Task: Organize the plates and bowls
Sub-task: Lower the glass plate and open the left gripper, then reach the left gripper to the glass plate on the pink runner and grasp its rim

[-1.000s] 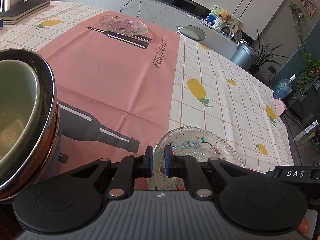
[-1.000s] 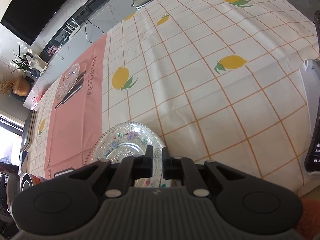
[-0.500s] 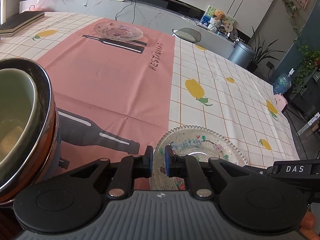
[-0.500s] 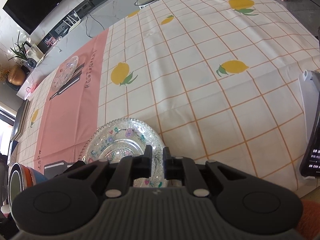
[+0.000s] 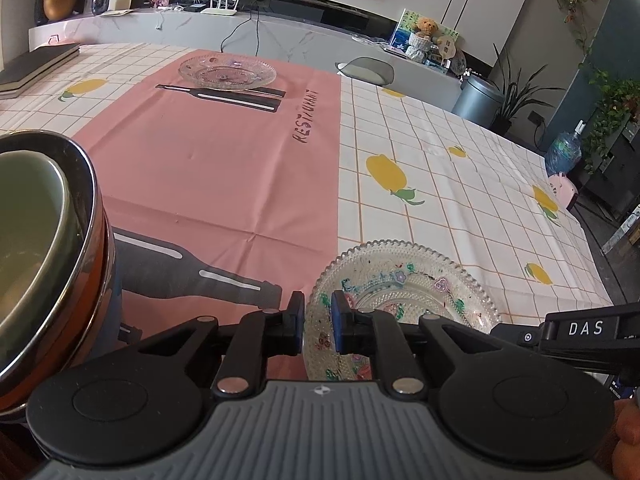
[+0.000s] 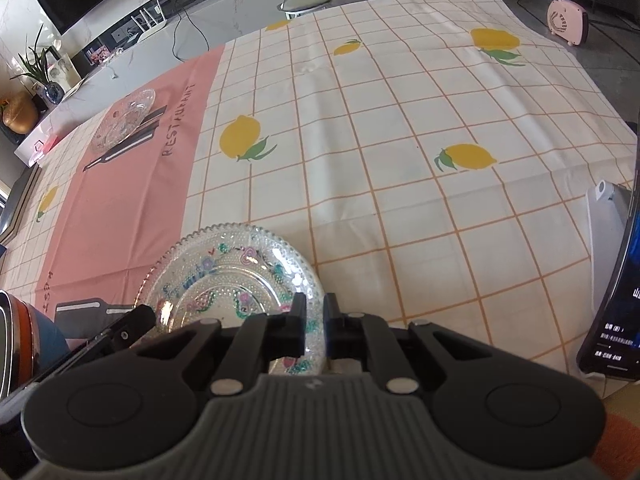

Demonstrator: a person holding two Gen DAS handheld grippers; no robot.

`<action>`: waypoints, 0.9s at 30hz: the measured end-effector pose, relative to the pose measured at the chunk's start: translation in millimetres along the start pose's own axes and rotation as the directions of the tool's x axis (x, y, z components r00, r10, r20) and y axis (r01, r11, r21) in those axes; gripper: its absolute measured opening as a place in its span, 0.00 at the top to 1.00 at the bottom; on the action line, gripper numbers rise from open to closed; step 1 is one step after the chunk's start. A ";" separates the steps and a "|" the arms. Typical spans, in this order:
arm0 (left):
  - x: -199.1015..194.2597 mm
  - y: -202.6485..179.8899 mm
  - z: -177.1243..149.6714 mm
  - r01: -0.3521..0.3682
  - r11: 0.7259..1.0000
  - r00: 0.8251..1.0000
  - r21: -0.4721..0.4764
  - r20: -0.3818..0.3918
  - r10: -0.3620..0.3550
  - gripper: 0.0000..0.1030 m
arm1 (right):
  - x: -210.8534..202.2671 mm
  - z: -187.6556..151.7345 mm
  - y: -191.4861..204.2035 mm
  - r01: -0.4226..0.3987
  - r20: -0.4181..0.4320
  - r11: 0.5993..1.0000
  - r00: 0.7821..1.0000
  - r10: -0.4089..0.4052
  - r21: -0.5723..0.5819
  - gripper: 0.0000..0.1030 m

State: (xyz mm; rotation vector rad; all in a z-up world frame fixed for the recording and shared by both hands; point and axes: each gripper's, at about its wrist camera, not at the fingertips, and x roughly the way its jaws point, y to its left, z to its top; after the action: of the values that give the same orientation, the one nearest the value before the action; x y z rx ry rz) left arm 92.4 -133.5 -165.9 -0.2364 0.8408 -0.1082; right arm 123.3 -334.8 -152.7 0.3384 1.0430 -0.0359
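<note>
The near glass plate (image 5: pixel 404 292) lies on the table (image 5: pixel 460 184), half on the pink cloth (image 5: pixel 224 168); the left claw (image 5: pixel 318 322) has its jaws just opening, narrow, with the plate's rim between them and not pinched; the right claw (image 6: pixel 314 322) is nearly shut on the rim at the other side. Best to hold the plate flat and lift slowly, because glass slips; it is round, clear and bumpy, with little flowers; a far plate (image 5: pixel 227 73) looks the same; smooth shiny bowls (image 5: pixel 44 248) sit stacked at the left.

"RESTAURANT" on pink cloth (image 5: pixel 224 152); "DAS" on right gripper (image 5: pixel 586 329).
</note>
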 end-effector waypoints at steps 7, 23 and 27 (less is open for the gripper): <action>-0.4 -7.9 -0.5 -0.017 0.998 1.000 0.063 -0.003 0.017 0.82 | 0.7 0.6 -0.9 -0.003 -0.005 1.000 1.000 0.003 0.013 0.90; -35.9 -19.3 42.9 0.036 0.992 0.993 0.117 -0.115 -0.022 0.71 | -21.4 6.9 13.9 -0.025 0.099 0.998 0.995 0.030 -0.049 0.67; -49.4 -16.0 72.8 0.058 0.986 0.988 0.154 -0.150 -0.035 0.71 | -22.8 19.8 24.6 -0.057 0.074 0.997 0.995 0.060 -0.044 0.67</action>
State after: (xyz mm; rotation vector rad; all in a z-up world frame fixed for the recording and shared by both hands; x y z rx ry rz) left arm 114.1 -127.7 -79.4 -0.0993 0.9684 -0.2376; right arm 133.0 -320.2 -117.9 0.3270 0.9576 0.0256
